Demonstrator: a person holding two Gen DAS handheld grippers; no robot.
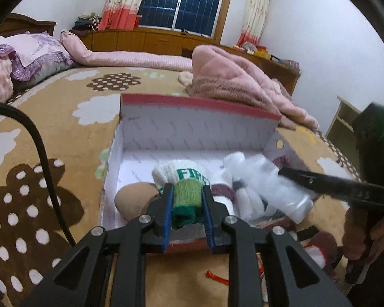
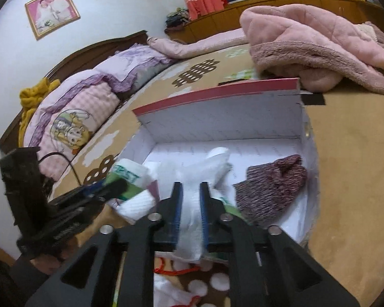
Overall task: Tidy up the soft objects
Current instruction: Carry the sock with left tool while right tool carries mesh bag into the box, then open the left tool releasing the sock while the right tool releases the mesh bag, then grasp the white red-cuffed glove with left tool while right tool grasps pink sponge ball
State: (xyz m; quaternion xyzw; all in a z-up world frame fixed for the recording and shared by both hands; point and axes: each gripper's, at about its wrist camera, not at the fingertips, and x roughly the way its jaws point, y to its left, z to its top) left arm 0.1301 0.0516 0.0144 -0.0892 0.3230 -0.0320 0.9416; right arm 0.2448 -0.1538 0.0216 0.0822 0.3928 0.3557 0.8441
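Over the open white box (image 1: 199, 133) on the bed, the left gripper (image 1: 186, 204) clamps a green-cuffed white sock (image 1: 185, 194). Beside it, the right gripper (image 2: 190, 212) has a white sock (image 2: 192, 220) between narrow jaws, above the box's near edge.

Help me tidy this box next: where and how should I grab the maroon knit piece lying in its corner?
Grip the raised fold at the top of the maroon knit piece, coming from above. It lies slack on the floor of the box, close to the side wall, so a sideways approach is likely blocked, and the peak gives the fingers something to pinch.
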